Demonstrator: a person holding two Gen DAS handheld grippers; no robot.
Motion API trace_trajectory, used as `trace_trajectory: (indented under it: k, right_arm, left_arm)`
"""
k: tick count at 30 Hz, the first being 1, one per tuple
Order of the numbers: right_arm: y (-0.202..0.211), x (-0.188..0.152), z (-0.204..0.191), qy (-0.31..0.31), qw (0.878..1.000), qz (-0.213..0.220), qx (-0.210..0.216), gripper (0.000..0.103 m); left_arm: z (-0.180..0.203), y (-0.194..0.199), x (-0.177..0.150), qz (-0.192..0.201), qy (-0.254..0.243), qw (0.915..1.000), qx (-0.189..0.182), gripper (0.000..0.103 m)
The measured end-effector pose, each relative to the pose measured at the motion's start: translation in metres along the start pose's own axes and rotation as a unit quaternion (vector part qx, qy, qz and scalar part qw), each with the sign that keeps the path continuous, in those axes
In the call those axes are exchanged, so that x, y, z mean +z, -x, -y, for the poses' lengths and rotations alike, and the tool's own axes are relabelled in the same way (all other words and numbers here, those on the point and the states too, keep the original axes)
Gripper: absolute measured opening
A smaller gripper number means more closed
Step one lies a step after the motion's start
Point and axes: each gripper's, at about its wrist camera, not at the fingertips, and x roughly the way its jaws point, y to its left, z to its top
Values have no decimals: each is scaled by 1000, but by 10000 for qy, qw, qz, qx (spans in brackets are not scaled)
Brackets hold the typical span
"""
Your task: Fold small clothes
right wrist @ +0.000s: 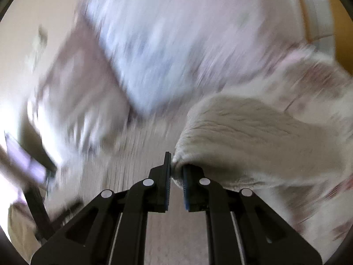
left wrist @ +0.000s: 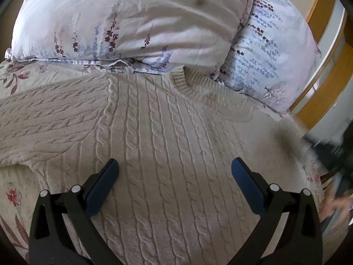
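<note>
A cream cable-knit sweater (left wrist: 158,128) lies flat on a bed, its ribbed neckline (left wrist: 179,81) toward the pillows and one sleeve (left wrist: 44,119) stretched left. My left gripper (left wrist: 174,165) hovers open over the sweater's body, nothing between its blue pads. In the blurred right wrist view my right gripper (right wrist: 176,172) is shut on a bunched fold of the sweater (right wrist: 253,137), which lifts off to the right of the jaws. The right gripper shows as a dark blur (left wrist: 339,154) at the right edge of the left wrist view.
Two floral pillows (left wrist: 136,22) (left wrist: 271,50) lie behind the sweater. A floral bedspread (left wrist: 13,194) shows at the left. A wooden frame (left wrist: 326,84) borders the bed on the right. A person's hand (left wrist: 333,205) appears blurred at the lower right.
</note>
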Motion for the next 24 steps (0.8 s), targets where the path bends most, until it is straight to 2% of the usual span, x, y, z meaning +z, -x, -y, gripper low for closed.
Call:
trace_trajectory:
  k: [1, 2, 4, 5, 6, 8, 10, 13, 16, 17, 18, 19, 21, 24]
  right_arm:
    - [-19, -11, -6, 50, 9994, -354, 4, 10]
    - [-29, -17, -7, 43, 9986, -522, -43, 13]
    - [-33, -21, -1, -193, 9977, -653, 12, 19]
    - [-34, -19, 1, -356, 9971, -658, 131, 32]
    - [-30, -16, 7, -587, 9960, -633, 240, 50]
    - [-17, -7, 20, -999, 9939, -385, 270, 58]
    - [-6, -2, 27, -1220, 9923, -177, 138, 58]
    - [9, 7, 55, -1824, 9830, 198, -119, 58]
    - [16, 14, 75, -2147, 9745, 444, -484, 40]
    - [14, 16, 76, -2144, 9735, 494, -618, 28]
    - [14, 20, 74, -2053, 9733, 556, -860, 18]
    - [18, 24, 69, -1844, 9742, 648, -1130, 16]
    - [22, 31, 47, -1318, 9775, 881, -1393, 12]
    - [25, 33, -22, -34, 9862, 1181, -1159, 11]
  left_arm:
    - [-1, 0, 0, 12, 13, 10000, -15, 101]
    - [-1, 1, 0, 23, 19, 10000, -29, 101]
    - [-1, 2, 0, 58, 30, 9999, -79, 101]
    - [-1, 2, 0, 74, 41, 9999, -105, 101]
    - [-1, 2, 0, 90, 53, 9999, -127, 101]
    - [-1, 3, 1, 90, 55, 9998, -143, 101]
    - [0, 3, 1, 59, 37, 9998, -173, 101]
    - [0, 6, 1, 102, -17, 9992, -387, 101]
    - [2, 10, 0, 228, -77, 9989, -408, 101]
    - [3, 10, 0, 243, -83, 9989, -397, 101]
    - [3, 10, 0, 251, -75, 9988, -407, 101]
    - [2, 10, 0, 262, -33, 9986, -460, 101]
    - [-1, 10, 0, 291, 92, 9979, -569, 101]
    - [-10, 10, 0, 353, 440, 9945, -877, 101]
